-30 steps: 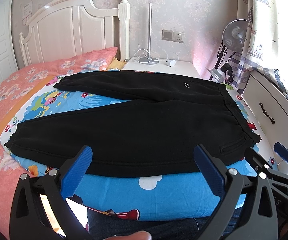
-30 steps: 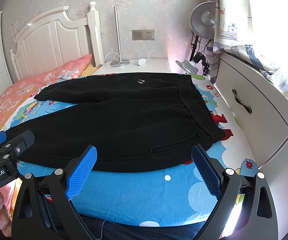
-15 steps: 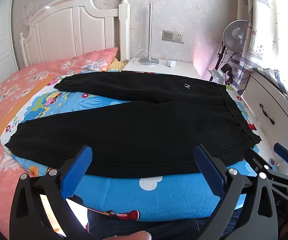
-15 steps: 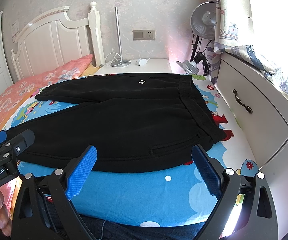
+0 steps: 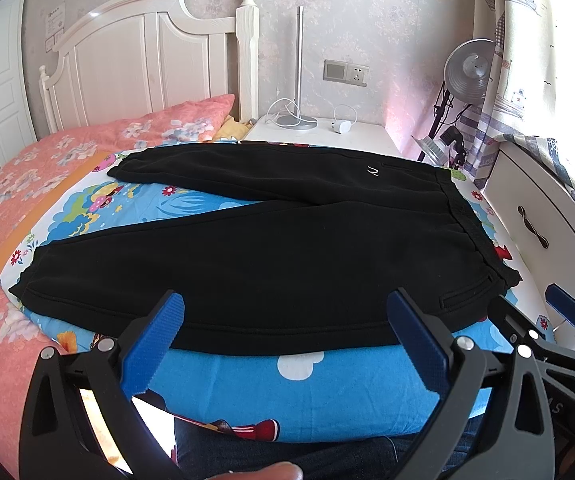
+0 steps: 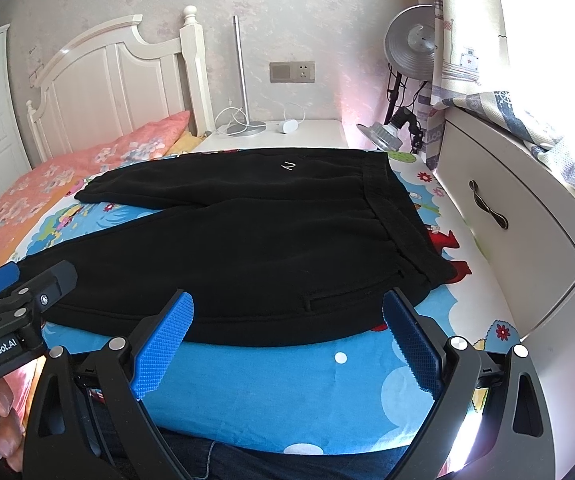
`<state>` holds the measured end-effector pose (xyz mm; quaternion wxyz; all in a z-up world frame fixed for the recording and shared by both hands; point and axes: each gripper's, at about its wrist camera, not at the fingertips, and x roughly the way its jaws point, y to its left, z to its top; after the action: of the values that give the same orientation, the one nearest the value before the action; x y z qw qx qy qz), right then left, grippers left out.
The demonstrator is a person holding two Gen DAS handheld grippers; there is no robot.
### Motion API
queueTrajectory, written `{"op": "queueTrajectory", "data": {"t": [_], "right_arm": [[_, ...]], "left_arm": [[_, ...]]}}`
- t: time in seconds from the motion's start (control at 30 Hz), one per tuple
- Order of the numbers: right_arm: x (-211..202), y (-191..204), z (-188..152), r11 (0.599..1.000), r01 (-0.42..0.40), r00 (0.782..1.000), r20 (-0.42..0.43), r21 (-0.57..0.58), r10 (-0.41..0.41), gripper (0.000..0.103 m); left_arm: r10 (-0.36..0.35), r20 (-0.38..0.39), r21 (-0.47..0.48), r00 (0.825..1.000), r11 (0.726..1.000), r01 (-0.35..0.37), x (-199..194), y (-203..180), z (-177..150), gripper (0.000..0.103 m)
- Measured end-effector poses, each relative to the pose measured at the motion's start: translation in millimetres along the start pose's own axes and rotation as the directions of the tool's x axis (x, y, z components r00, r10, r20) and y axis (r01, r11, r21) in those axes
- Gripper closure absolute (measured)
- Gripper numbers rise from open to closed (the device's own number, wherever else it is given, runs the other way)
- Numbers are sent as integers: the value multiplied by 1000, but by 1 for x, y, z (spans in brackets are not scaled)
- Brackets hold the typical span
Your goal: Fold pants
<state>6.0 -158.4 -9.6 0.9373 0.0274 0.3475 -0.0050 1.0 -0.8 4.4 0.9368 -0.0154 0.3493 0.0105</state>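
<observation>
Black pants (image 5: 287,248) lie flat on the bed, legs spread toward the left, waistband at the right; they also show in the right wrist view (image 6: 255,248). A small white logo (image 5: 372,170) marks the far leg near the waist. My left gripper (image 5: 287,344) is open and empty, hovering just short of the near leg's front edge. My right gripper (image 6: 287,344) is open and empty, near the pants' front edge by the waistband corner. Each gripper shows at the edge of the other's view.
The blue cartoon sheet (image 5: 307,384) covers the bed, with a pink floral quilt (image 5: 15,184) at left and a white headboard (image 5: 147,68) behind. A white nightstand (image 5: 327,140) with a lamp stands at the back. A white drawer cabinet (image 6: 507,232) borders the right side.
Both grippers have drifted very slightly; the pants have not moved and both grippers stay open.
</observation>
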Motion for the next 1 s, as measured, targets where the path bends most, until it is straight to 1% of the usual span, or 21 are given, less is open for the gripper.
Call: {"op": "queueTrajectory", "data": {"t": [0.43,0.77,1.0], "right_arm": [[-1,0,-1,1000,-2,1000,-1,3,2,11],[-3,-1,-1,999,-44,999,10,3,44,10],[-3,-1,0,999,-40,999,7,4,39,10]], "left_arm": [[-1,-1,1,1000,1000,1,1,-1,0,2],[-1,-2,2,1000,1000,1,0,-2,1,2],[-2,-3,2,1000,1000,2,1,-2,0,2]]}}
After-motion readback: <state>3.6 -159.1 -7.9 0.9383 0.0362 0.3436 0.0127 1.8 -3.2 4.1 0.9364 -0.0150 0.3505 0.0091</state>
